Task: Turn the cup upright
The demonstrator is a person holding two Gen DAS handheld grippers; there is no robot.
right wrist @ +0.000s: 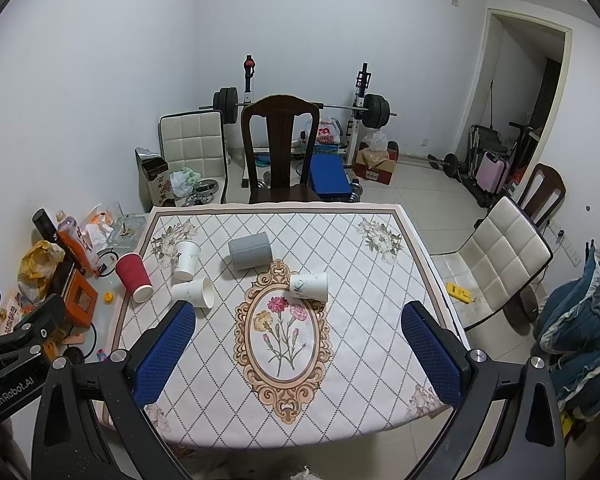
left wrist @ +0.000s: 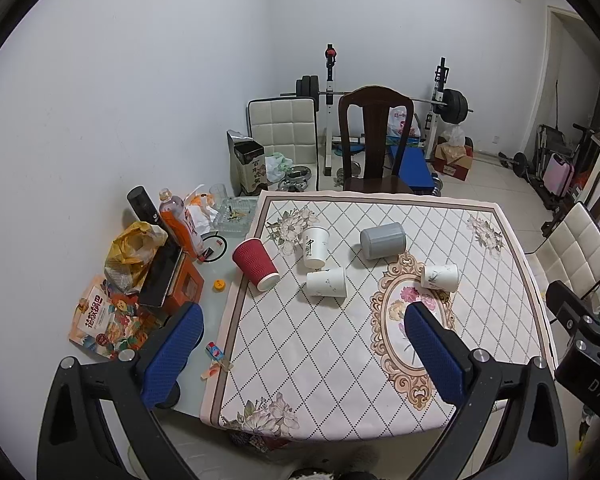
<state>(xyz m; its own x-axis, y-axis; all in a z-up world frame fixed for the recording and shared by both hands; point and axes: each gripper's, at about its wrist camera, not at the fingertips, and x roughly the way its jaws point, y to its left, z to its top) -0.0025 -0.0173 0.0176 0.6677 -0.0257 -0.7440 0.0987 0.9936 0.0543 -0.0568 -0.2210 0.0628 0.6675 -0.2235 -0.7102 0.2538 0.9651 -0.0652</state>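
Note:
Several cups lie on their sides on a patterned tablecloth point(left wrist: 340, 360): a red ribbed paper cup point(left wrist: 255, 264) point(right wrist: 134, 277) at the left edge, three white paper cups point(left wrist: 315, 247) point(left wrist: 326, 282) point(left wrist: 440, 277), and a grey cup point(left wrist: 382, 241) point(right wrist: 249, 251) at the middle back. In the right wrist view the white cups lie left point(right wrist: 187, 259) point(right wrist: 193, 292) and centre point(right wrist: 309, 286). My left gripper point(left wrist: 304, 344) is open and empty above the near left part of the table. My right gripper point(right wrist: 300, 340) is open and empty above the near edge.
Clutter sits left of the cloth: an orange drink bottle point(left wrist: 180, 224), a yellow bag point(left wrist: 134, 252), snack packets point(left wrist: 108, 320), a glass ashtray point(left wrist: 234, 214). A dark wooden chair point(left wrist: 374, 140) stands behind the table, a white padded chair point(right wrist: 504, 264) at the right. Weight equipment stands by the wall.

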